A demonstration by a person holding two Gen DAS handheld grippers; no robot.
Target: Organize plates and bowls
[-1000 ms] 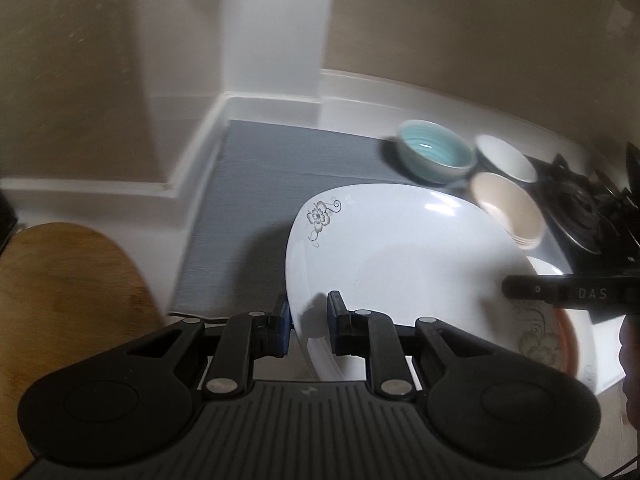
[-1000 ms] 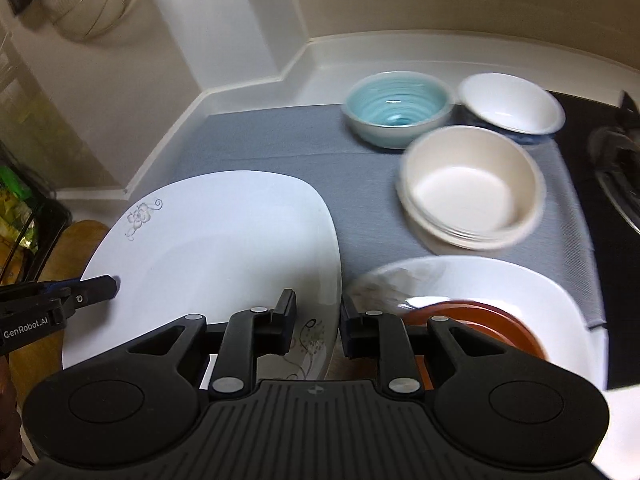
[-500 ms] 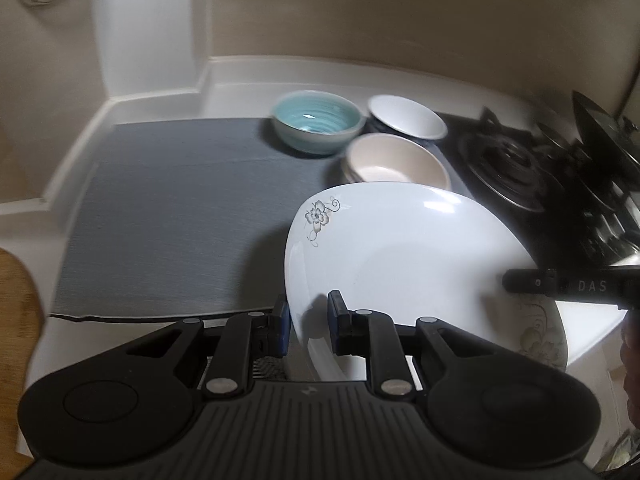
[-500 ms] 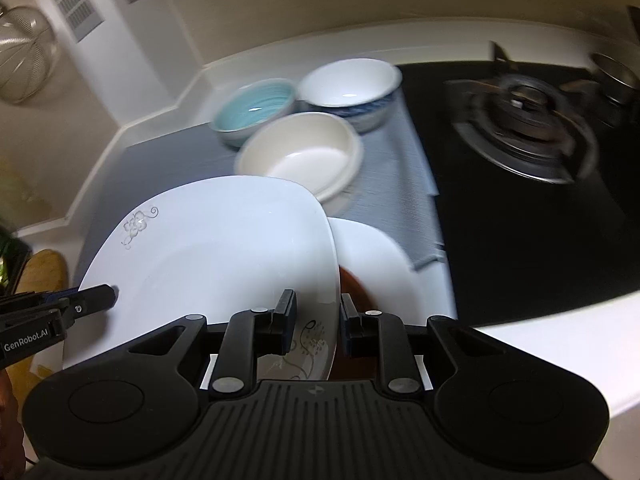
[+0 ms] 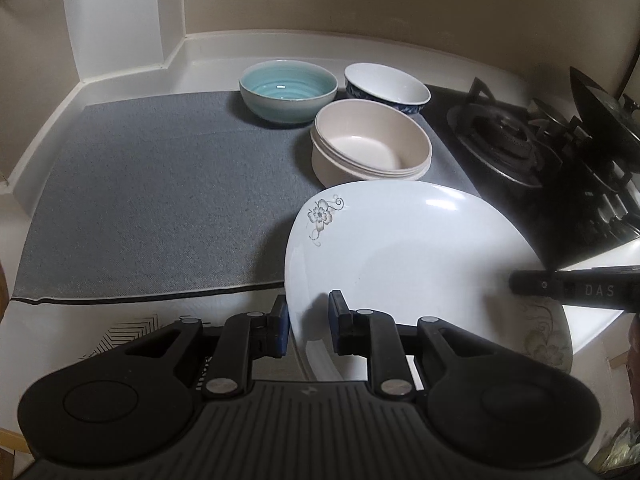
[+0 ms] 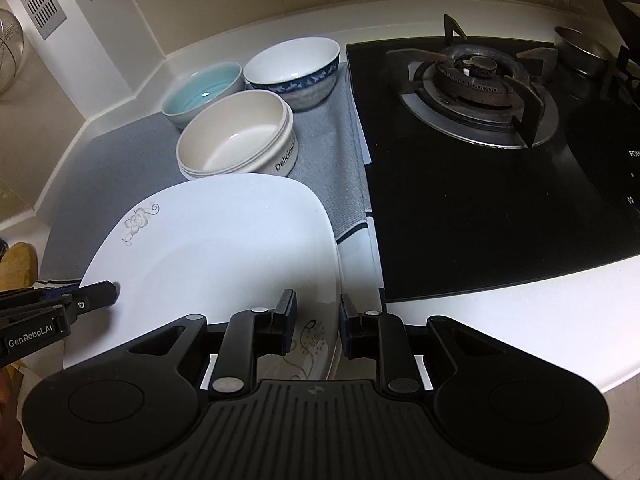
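The big white plate (image 5: pixel 404 256) is held up between both grippers. The left gripper (image 5: pixel 308 322) pinches one edge, the right gripper (image 6: pixel 318 320) pinches the opposite edge. Its long side runs from one to the other, face up.

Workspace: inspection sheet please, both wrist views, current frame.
Surface: white counter with grey mat.
Job's things: white square plate with flower print, held at two opposite edges above the counter; teal bowl, blue-patterned bowl and a stack of cream bowls at the back of the mat.
Clutter: nothing seen.
Grippers: left tool clamps the plate's left edge; right tool clamps its right edge.
Cables: nothing seen.
Surroundings: black gas hob right of the mat; wire strainer on the wall.
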